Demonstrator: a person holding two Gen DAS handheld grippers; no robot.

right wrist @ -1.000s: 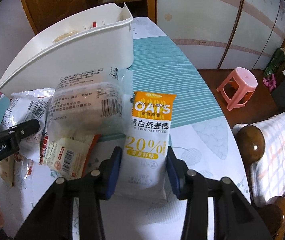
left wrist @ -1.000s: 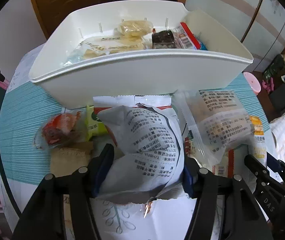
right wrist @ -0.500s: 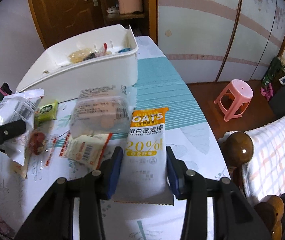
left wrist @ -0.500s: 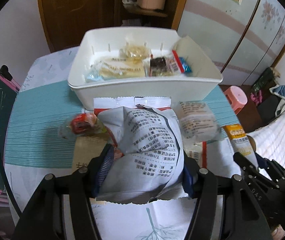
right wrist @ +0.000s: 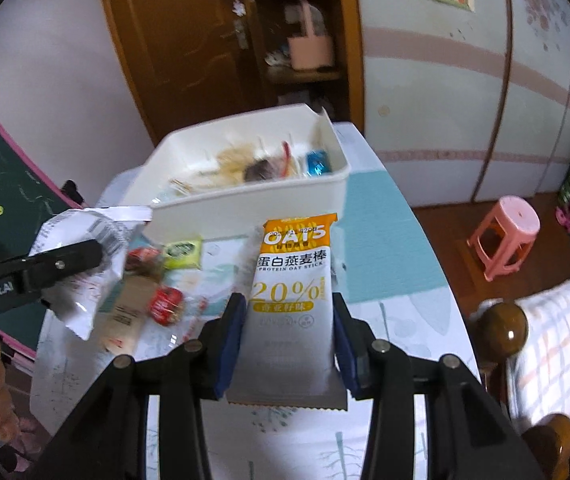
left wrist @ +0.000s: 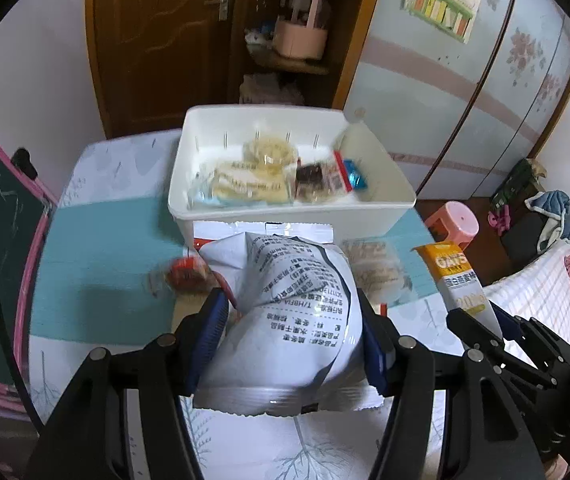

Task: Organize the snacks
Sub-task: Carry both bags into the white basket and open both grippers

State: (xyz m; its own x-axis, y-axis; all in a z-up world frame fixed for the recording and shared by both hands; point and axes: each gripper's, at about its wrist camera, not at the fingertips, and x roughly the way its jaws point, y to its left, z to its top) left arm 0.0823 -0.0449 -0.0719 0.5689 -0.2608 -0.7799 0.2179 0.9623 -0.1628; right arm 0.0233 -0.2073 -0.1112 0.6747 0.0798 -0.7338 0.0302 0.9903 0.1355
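Your left gripper held fingers clamped on a white crinkled snack bag, lifted above the counter, your right gripper pinched the OATS bar, white bin of snacks just ahead, loose packets below.

Your left wrist cam sits high above the teal-and-white clothed table, looking forward and down into the white rectangular plastic bin from its long near side. Your right wrist cam is off to the right, angled left toward the same bin. Both also catch the pink plastic stool and brown wooden door.
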